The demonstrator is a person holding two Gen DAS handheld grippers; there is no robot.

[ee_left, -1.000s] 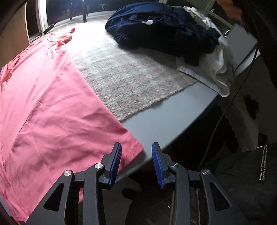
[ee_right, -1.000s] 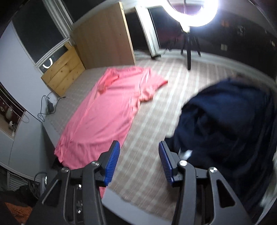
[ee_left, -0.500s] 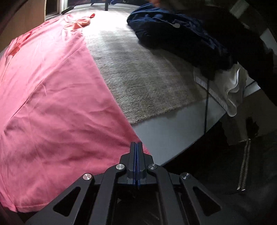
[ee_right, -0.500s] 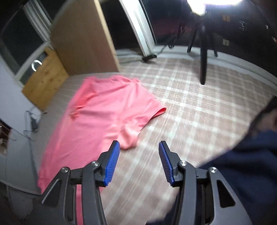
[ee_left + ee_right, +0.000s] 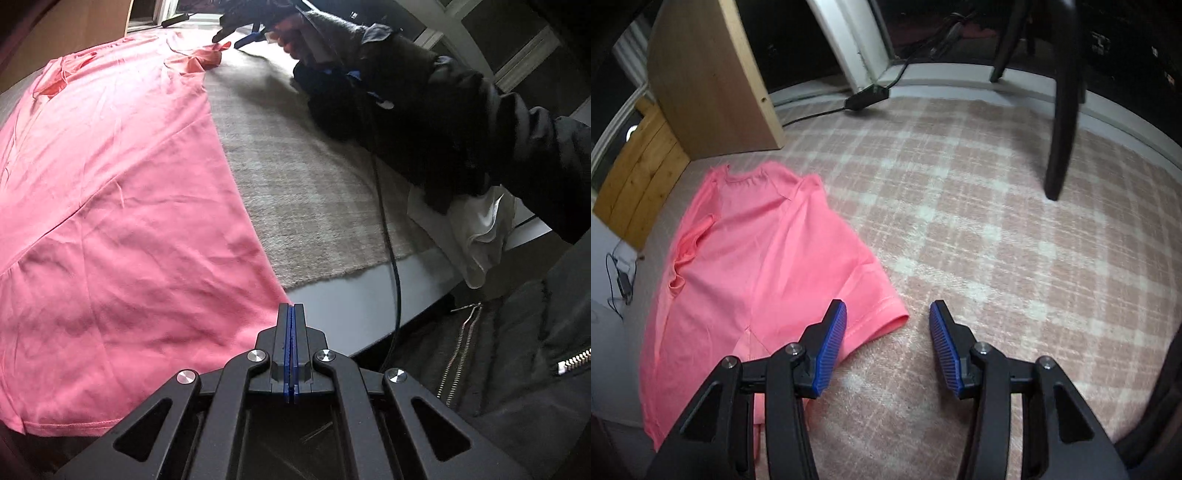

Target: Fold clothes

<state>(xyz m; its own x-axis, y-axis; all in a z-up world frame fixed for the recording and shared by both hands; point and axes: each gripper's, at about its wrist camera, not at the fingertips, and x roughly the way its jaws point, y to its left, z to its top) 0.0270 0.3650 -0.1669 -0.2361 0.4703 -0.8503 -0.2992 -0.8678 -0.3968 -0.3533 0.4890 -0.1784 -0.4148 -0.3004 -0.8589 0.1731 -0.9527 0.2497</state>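
Our left gripper (image 5: 291, 314) is clenched, its blue pads pressed flat together right at the near corner of the pink shirt (image 5: 110, 206). Whether the hem is pinched between them we cannot tell, since the black body of the tool covers the spot where cloth and pads would meet. The tips sit at the shirt's lower edge, where the pink fabric meets the bare grey table (image 5: 343, 306).

Our right gripper (image 5: 888, 332) is released, its jaws standing apart with nothing between them. It hovers over the end of the shirt's short sleeve (image 5: 882, 314); the left pad is over the pink cloth and the right pad over the checked blanket (image 5: 997, 240) just beside the sleeve.

The shirt lies spread flat, mostly on the blanket, with its collar at the far end, towards a wooden board (image 5: 713, 77) that leans upright at the table's edge. Its other sleeve is rumpled along the far side.

In the left wrist view our right arm in a dark sleeve (image 5: 461, 122) reaches across the blanket to that far sleeve, and a black cable (image 5: 388, 229) trails from it down over the table edge. A white garment (image 5: 476, 229) lies under the arm near the table's edge. A black stand leg (image 5: 1063, 110) rests on the blanket beyond the right gripper.
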